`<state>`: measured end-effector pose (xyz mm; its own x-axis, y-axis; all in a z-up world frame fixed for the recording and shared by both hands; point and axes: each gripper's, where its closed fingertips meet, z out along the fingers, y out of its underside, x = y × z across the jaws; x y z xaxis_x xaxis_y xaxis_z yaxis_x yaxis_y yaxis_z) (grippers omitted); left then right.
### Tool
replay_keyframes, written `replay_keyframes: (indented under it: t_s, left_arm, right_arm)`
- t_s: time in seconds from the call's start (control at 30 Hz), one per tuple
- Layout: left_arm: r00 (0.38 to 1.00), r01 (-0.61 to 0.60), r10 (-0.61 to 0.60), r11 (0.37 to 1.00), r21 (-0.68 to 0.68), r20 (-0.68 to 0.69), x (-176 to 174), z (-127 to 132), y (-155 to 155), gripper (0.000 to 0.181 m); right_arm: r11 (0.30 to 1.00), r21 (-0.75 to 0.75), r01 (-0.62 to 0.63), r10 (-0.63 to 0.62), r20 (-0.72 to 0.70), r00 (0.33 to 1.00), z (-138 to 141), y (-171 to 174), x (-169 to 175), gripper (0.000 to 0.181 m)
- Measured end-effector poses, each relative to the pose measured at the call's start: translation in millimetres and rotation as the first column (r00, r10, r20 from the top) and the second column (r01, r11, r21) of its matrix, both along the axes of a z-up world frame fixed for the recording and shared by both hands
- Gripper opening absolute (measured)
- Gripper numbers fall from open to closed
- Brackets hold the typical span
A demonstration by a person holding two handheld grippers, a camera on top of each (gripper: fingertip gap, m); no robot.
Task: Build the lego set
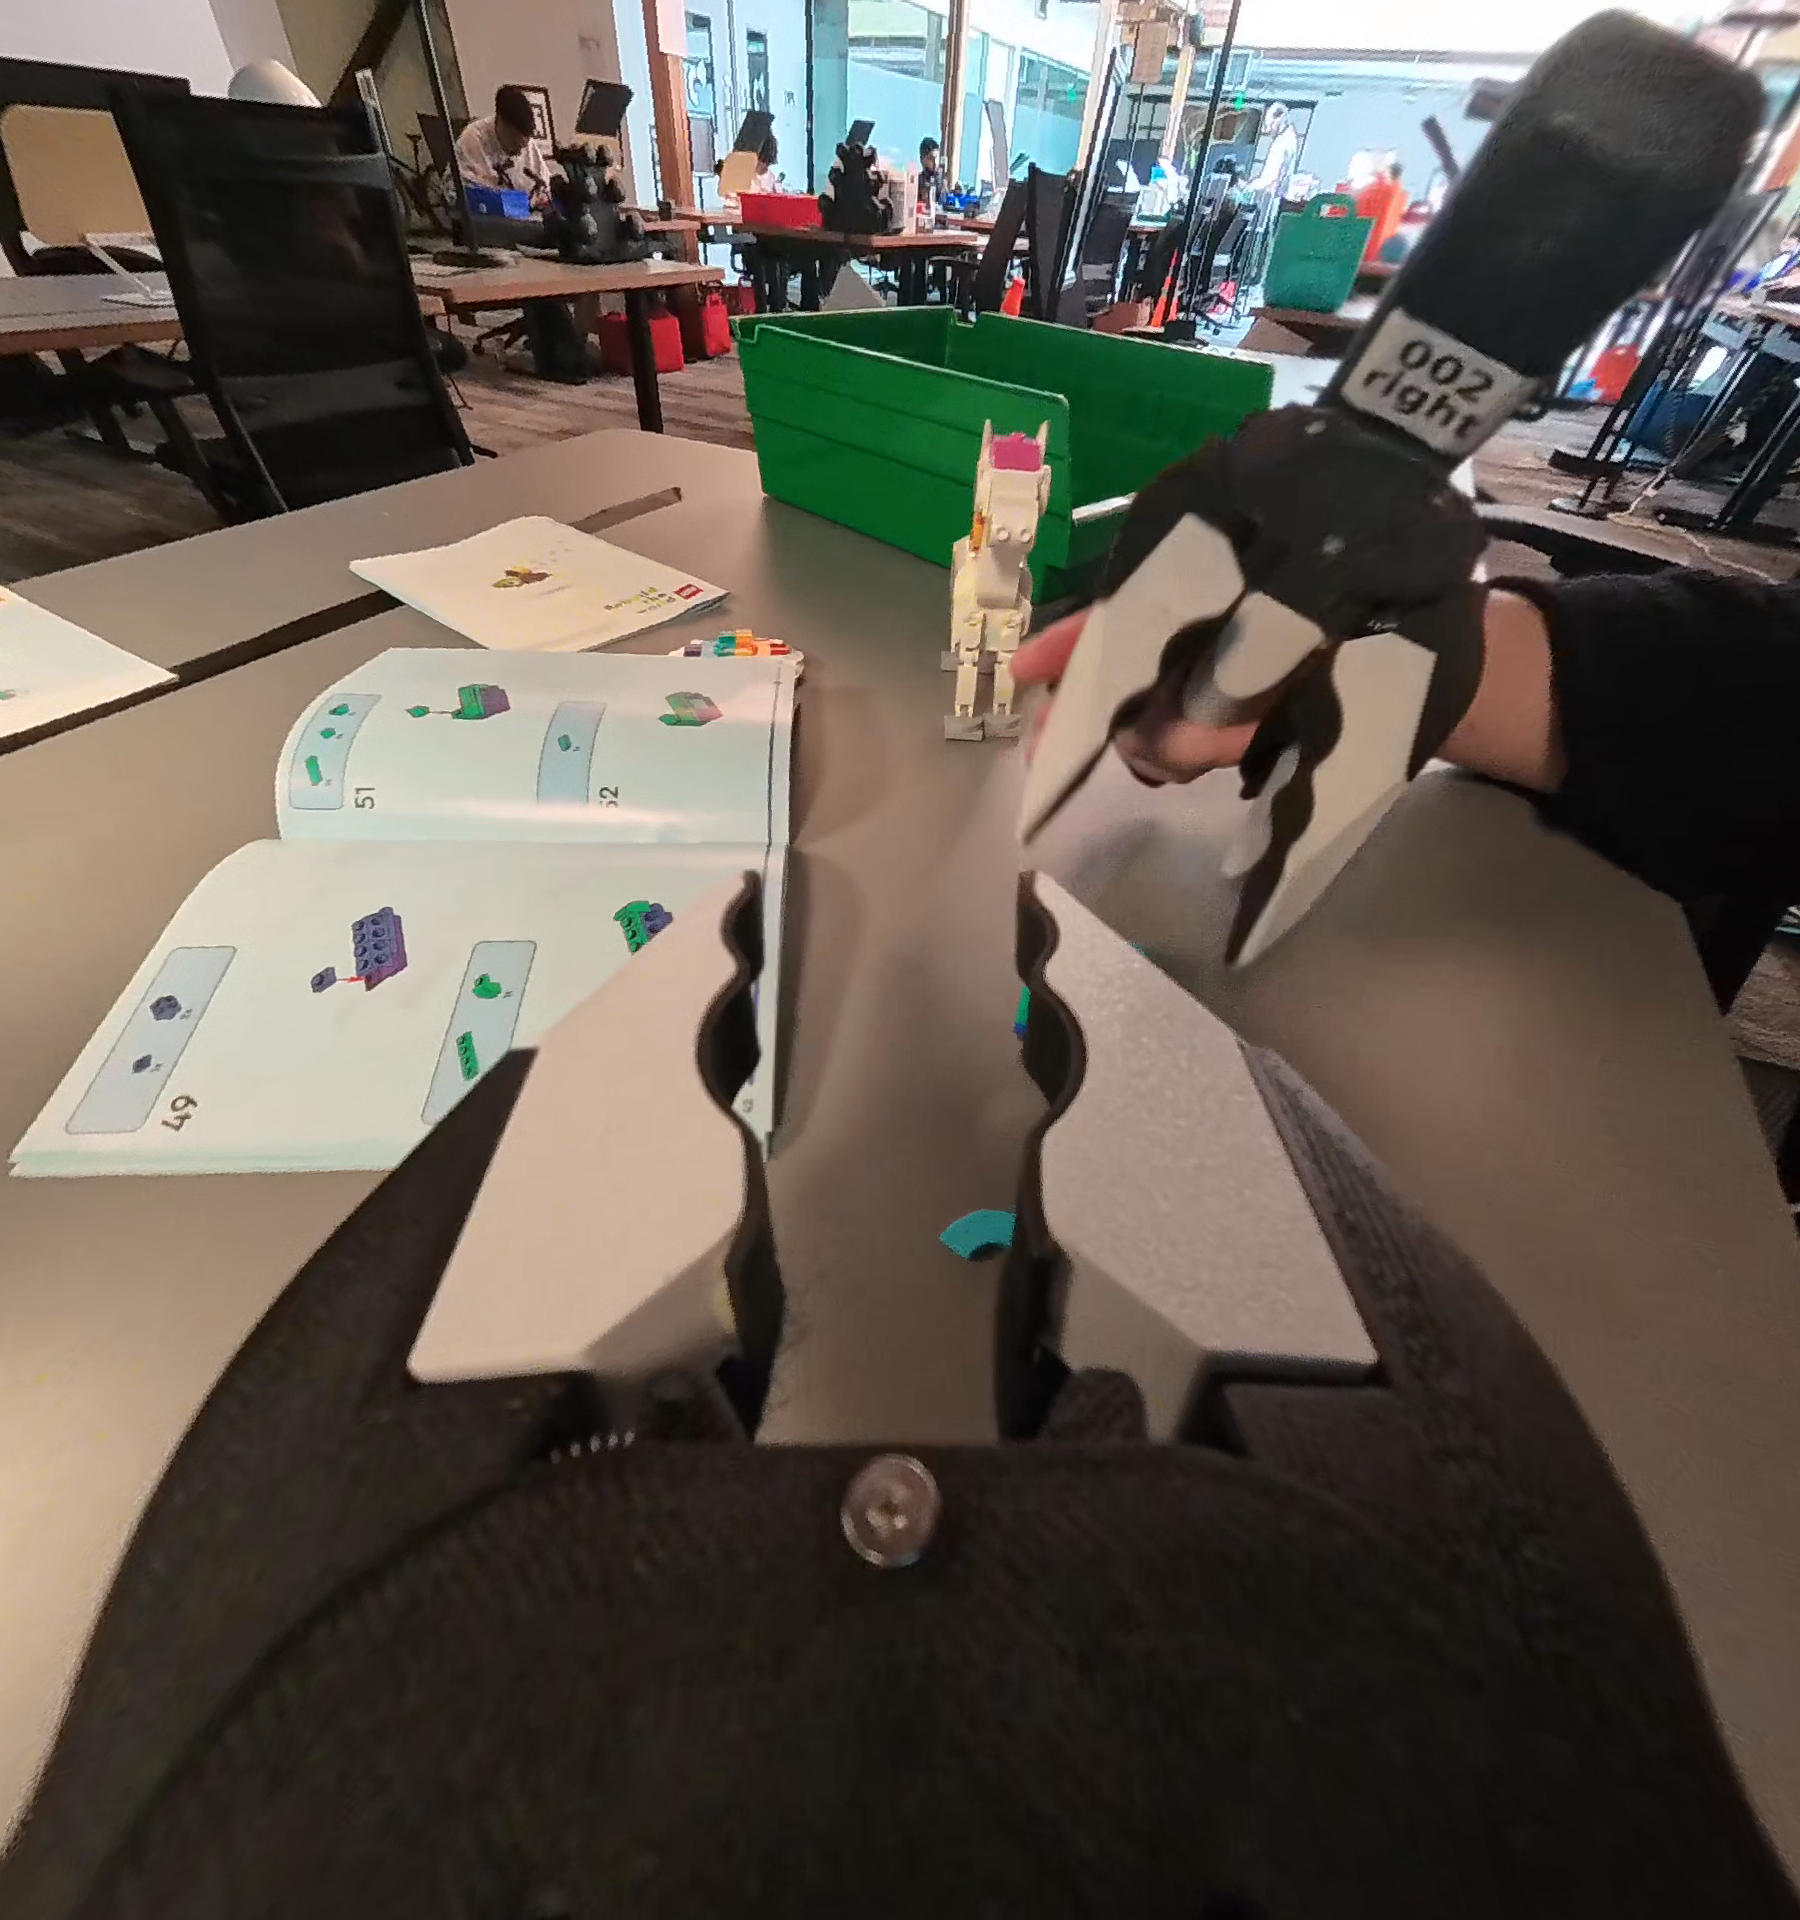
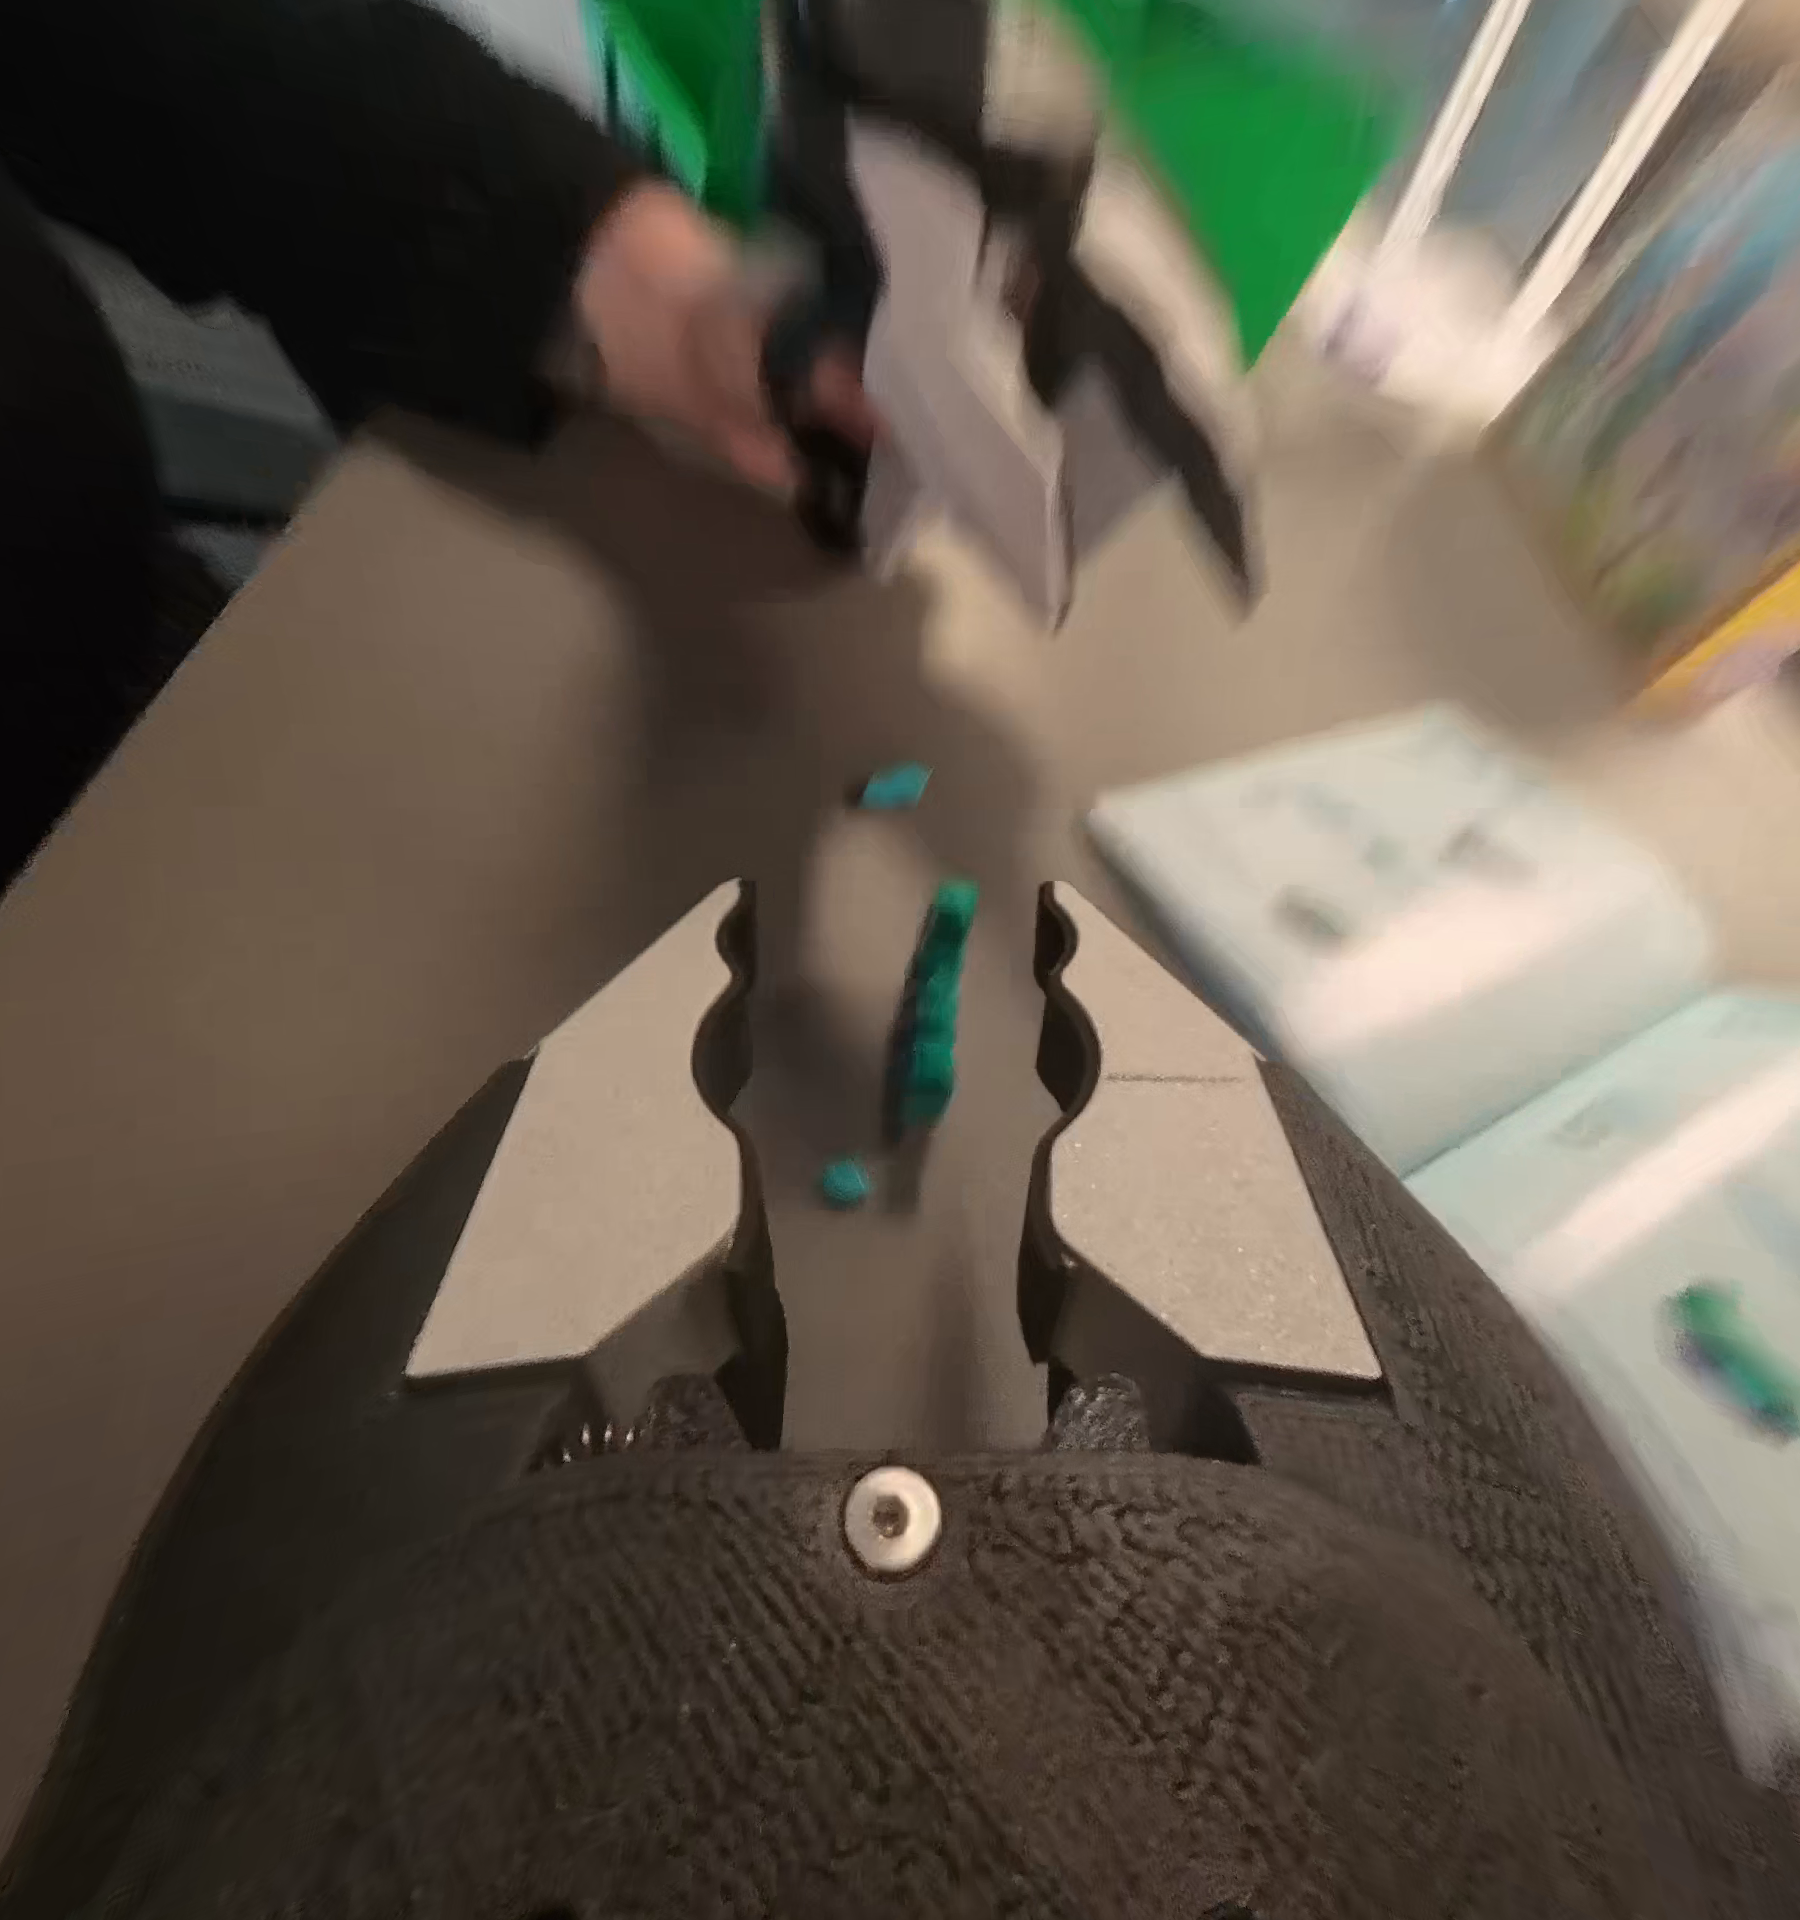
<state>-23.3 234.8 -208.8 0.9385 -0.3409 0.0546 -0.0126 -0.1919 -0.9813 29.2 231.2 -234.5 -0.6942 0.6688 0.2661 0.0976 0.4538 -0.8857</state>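
Lego pieces lie loose on the grey table (image 1: 252, 1351). Between the spread, empty jaws of the right gripper (image 2: 896, 894) stands a teal brick strip (image 2: 927, 1023), on edge and blurred; it touches neither finger. A small teal stud (image 2: 842, 1182) lies just beside its near end, and a teal curved piece (image 2: 894, 787) lies beyond the fingertips. The left gripper (image 1: 891, 894) also has its jaws spread with nothing between them; the same curved piece (image 1: 979, 1231) shows on the table against its right finger. An open instruction booklet (image 1: 480, 914) lies toward the table's left edge, partly under the left finger. A white lego unicorn (image 1: 995, 592) stands upright nearer the far edge, just in front of a green bin (image 1: 875, 436). A closed booklet (image 1: 543, 582) lies left of the bin. The right wrist view is heavily blurred, so finer detail cannot be told.
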Motion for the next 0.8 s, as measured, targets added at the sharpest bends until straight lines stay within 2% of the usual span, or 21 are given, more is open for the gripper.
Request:
replay_keyframes:
  t_s: [0.07,0.1,0.17,0.2,0.27,0.43,0.6,0.8]
  left_arm:
    - [1.0,0.004,-0.004,1.0,0.007,-0.016,2.9,0.0,0.3,0.048]
    - [1.0,0.005,-0.005,1.0,0.012,-0.029,4.2,-0.1,0.3,0.048]
    - [0.998,0.005,-0.004,1.0,0.022,-0.059,6.5,-0.5,0.5,0.048]
    - [0.998,0.006,-0.004,1.0,0.026,-0.07,7.7,-0.6,0.6,0.047]
    - [0.997,0.009,-0.006,0.999,0.038,-0.081,10.6,0.4,0.4,0.047]
    - [0.992,0.008,0.002,0.997,0.07,-0.13,14.2,3.7,-0.4,0.046]
    - [0.979,0.007,0.023,0.989,0.145,-0.204,17.9,15.3,-5.7,0.045]
    - [0.941,0.019,0.059,0.974,0.225,-0.333,28.1,23.1,-12.3,0.043]
  right_arm:
    - [0.998,0.001,0.066,-0.064,-0.235,0.97,26.1,2.3,-8.8,0.049]
    - [0.993,-0.007,0.12,-0.114,-0.361,0.925,40.0,5.2,-12.2,0.042]
    - [0.974,0.026,0.224,-0.172,-0.561,0.81,57.4,8.8,-13.4,0.013]
    - [0.959,0.092,0.27,-0.162,-0.601,0.782,55.4,8.0,-14.5,0.0]
    - [0.909,0.194,0.37,-0.169,-0.639,0.75,50.0,9.8,-19.6,0.0]
    - [0.839,0.24,0.488,-0.153,-0.756,0.636,52.5,17.7,-19.4,0.0]
    - [0.817,0.231,0.528,-0.19,-0.757,0.625,49.6,30.3,-22.9,0.0]
    - [0.755,0.263,0.6,-0.218,-0.763,0.608,46.5,43.2,-27.0,0.0]
